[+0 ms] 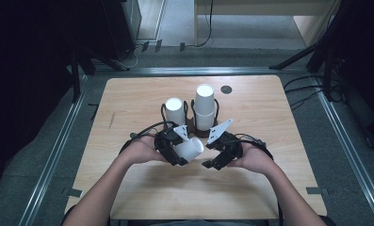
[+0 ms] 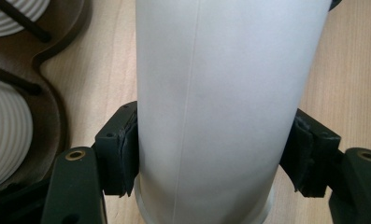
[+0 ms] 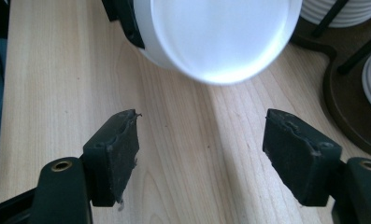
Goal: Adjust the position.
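My left gripper [image 1: 181, 153] is shut on a white paper cup [image 1: 190, 148] that lies on its side just above the table, its base towards the right hand. In the left gripper view the pads [image 2: 127, 154] press on both sides of the cup [image 2: 225, 102]. My right gripper [image 1: 209, 163] stands open a little to the right of the cup. In the right gripper view [image 3: 202, 149] nothing is between its pads, and the cup's round base [image 3: 220, 37] hangs just ahead. Behind both grippers a dark wire cup holder [image 1: 192, 130] carries one white cup [image 1: 174, 110] and a taller stack of cups [image 1: 205, 106].
A small dark disc [image 1: 226, 89] lies near the far edge of the wooden table [image 1: 128, 99]. The holder's brown base [image 3: 346, 107] is close on the right in the right gripper view. Metal rails and cables run along the floor around the table.
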A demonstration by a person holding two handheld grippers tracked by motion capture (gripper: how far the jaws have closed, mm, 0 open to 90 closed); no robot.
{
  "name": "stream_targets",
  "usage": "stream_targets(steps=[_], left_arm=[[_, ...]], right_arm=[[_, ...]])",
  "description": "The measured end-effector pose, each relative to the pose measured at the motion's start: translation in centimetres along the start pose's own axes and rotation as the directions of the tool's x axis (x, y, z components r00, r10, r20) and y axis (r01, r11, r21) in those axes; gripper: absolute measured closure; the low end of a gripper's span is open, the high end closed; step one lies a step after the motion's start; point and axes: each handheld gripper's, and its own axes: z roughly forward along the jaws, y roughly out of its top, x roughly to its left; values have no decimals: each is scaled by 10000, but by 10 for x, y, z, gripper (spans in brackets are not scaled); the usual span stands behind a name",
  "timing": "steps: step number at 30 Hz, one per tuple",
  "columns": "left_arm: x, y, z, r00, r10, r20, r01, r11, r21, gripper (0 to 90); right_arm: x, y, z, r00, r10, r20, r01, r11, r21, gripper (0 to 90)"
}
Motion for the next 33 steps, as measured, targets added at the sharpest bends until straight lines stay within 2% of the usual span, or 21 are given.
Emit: stream_targets(steps=[8, 10, 12, 18, 23, 25, 27, 30, 31, 32, 33], left_arm=[[-7, 7, 8, 9993, 313, 206, -317, 9993, 198, 305], [-10, 11, 10, 9978, 496, 437, -506, 9985, 219, 306], [-12, 12, 10, 9975, 542, 453, -553, 9982, 231, 306], [-18, 15, 15, 9914, 943, 904, -976, 9947, 329, 305], [-20, 16, 17, 9882, 950, 1204, -989, 9947, 274, 297], [-19, 15, 17, 9869, 1029, 1241, -1064, 9941, 223, 291], [-19, 15, 17, 9873, 1016, 1225, -1046, 9943, 185, 279], [-16, 13, 17, 9885, 596, 1393, -586, 9982, -114, 248], [-16, 11, 17, 9909, 470, 1260, -435, 9986, -299, 198], [-15, 10, 16, 9925, 509, 1111, -471, 9982, -361, 106], [-15, 9, 16, 9922, 453, 1161, -405, 9982, -435, 106]], right_arm=[[2, 3, -3, 9996, -189, -208, 182, 9993, -320, 268], [5, 5, -3, 9989, -294, -356, 278, 9987, -437, 267], [5, 6, -3, 9985, -341, -431, 321, 9984, -464, 264], [10, 10, -1, 9957, -562, -733, 523, 9972, -538, 260], [14, 11, 0, 9909, -915, -993, 863, 9948, -549, 324], [14, 11, -1, 9904, -894, -1051, 839, 9950, -549, 330], [14, 12, -1, 9901, -831, -1133, 777, 9956, -517, 334], [13, 12, -2, 9905, -814, -1107, 756, 9956, -550, 332], [13, 12, -3, 9915, -823, -1012, 769, 9955, -561, 332], [12, 11, -6, 9929, -669, -982, 616, 9965, -559, 332], [12, 11, -6, 9929, -669, -982, 616, 9965, -559, 332]])
